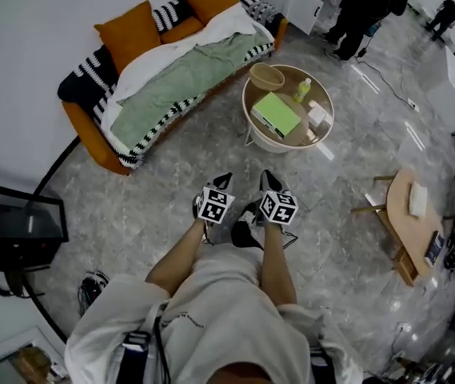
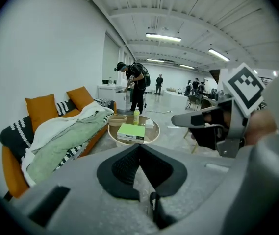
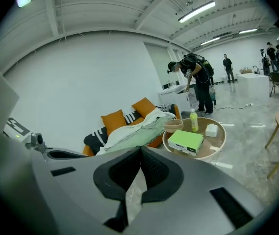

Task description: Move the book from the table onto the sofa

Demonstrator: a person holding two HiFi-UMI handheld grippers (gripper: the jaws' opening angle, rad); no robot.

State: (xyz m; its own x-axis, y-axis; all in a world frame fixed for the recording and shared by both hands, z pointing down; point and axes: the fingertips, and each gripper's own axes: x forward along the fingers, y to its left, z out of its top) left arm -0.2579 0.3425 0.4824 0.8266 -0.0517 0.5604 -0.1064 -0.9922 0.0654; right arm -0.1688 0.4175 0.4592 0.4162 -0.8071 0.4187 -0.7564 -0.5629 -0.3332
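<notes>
Grey stone floor (image 1: pixel 155 174) stretching from claws to furniture. Left gripper (image 1: pixel 223 181) and right gripper (image 1: pixel 269 176) side by side, near, both closed on nothing. Well beyond them, book (image 1: pixel 276 114) flat on round table (image 1: pixel 329 102), beside bowl (image 1: pixel 266 77) and bottle (image 1: pixel 302 90). Sofa (image 1: pixel 91 138) far left, draped with green blanket (image 1: pixel 179 82).

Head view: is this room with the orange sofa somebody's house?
Probably not: it looks like a big workshop hall with a pretend living room. The orange fabric sofa and round wooden table sit on grey stone floor, under long ceiling strip lights, with people working behind.
</notes>
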